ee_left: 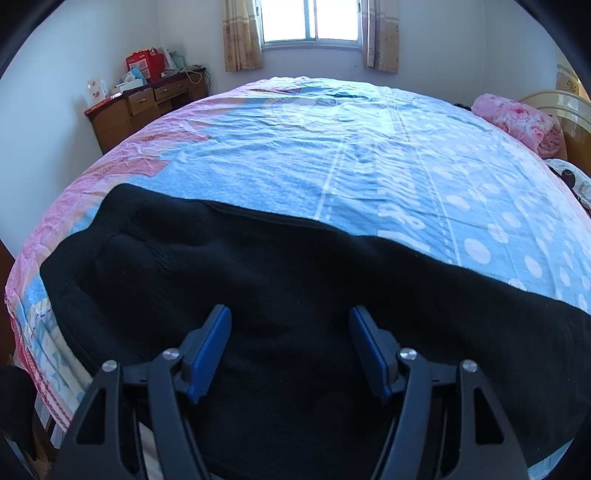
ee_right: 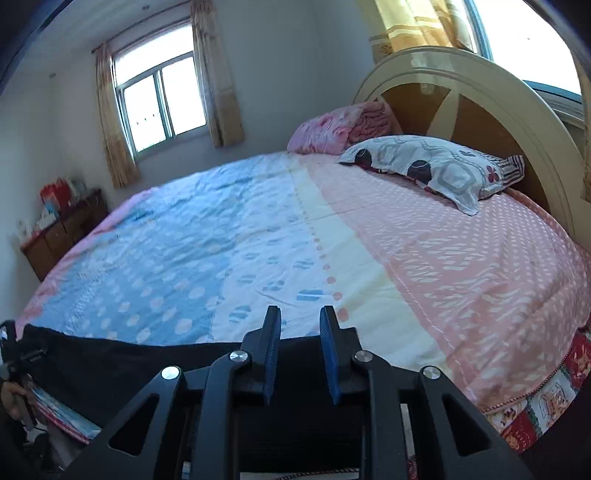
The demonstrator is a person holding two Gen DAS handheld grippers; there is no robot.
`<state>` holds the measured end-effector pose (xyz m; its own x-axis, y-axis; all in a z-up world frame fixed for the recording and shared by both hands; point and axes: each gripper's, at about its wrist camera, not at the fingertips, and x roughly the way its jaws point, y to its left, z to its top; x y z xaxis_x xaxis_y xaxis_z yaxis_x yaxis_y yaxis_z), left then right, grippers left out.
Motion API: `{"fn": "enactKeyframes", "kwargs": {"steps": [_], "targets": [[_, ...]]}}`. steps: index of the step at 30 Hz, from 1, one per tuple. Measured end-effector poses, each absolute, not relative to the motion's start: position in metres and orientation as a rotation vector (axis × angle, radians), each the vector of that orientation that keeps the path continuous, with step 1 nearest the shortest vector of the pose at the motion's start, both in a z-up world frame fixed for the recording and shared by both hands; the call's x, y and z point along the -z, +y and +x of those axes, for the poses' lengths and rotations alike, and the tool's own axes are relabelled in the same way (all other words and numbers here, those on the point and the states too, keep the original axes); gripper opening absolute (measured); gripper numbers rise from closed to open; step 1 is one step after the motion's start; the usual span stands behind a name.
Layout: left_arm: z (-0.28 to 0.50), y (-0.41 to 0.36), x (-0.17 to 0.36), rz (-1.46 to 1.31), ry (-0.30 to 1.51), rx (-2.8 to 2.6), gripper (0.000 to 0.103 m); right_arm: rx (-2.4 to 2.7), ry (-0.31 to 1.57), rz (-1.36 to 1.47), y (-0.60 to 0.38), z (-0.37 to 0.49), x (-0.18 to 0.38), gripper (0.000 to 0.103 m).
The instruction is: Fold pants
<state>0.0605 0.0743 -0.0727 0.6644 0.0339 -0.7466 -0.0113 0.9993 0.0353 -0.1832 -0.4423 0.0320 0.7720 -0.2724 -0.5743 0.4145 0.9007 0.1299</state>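
Observation:
Black pants (ee_left: 280,295) lie flat along the near edge of the bed, waistband end at the left. My left gripper (ee_left: 290,314) is open wide, just above the pants' middle, holding nothing. In the right wrist view the pants (ee_right: 122,363) run from the left to under my right gripper (ee_right: 300,314). Its jaws stand partly open with a narrow gap, over the pants' right end near the bed edge. No cloth shows between its fingers. The pants' near edge is hidden below both grippers.
The bed sheet (ee_left: 332,147) is blue, white and pink with dots. A pink folded blanket (ee_right: 340,127) and a patterned pillow (ee_right: 436,166) lie by the headboard (ee_right: 480,107). A wooden dresser (ee_left: 144,107) with clutter stands at the far left, under a window (ee_left: 310,22).

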Motion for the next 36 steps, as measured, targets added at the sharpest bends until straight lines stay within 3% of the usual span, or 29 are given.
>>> {"fn": "enactKeyframes", "kwargs": {"steps": [5,15,19,22,25,26,27,29,36], "targets": [[0.06,0.072,0.073,0.034,0.837,-0.022,0.073,0.384,0.696,0.429,-0.465,-0.172,0.019,0.023],[0.061,0.071,0.073,0.032,0.845,-0.031,0.074,0.424,0.497,0.458,-0.442,-0.251,-0.01,0.024],[0.062,0.072,0.072,0.024,0.855,-0.026,0.074,0.48,0.613,0.46,-0.449,-0.247,0.015,0.024],[0.063,0.074,0.071,0.014,0.863,-0.019,0.074,0.491,0.551,0.588,-0.464,-0.259,0.021,0.026],[0.062,0.073,0.071,0.016,0.858,-0.022,0.075,0.541,0.368,0.71,-0.471,-0.294,0.014,0.027],[0.062,0.072,0.072,0.022,0.855,-0.024,0.075,0.526,0.301,0.755,-0.471,-0.307,0.014,0.033],[0.062,0.071,0.072,0.027,0.853,-0.027,0.075,0.502,0.261,0.79,-0.471,-0.315,0.015,0.046],[0.061,0.07,0.072,0.035,0.852,-0.029,0.076,0.442,0.217,0.832,-0.471,-0.323,0.022,0.054],[0.06,0.071,0.072,0.033,0.851,-0.028,0.076,0.409,0.282,0.861,-0.477,-0.294,0.038,0.055]]}}
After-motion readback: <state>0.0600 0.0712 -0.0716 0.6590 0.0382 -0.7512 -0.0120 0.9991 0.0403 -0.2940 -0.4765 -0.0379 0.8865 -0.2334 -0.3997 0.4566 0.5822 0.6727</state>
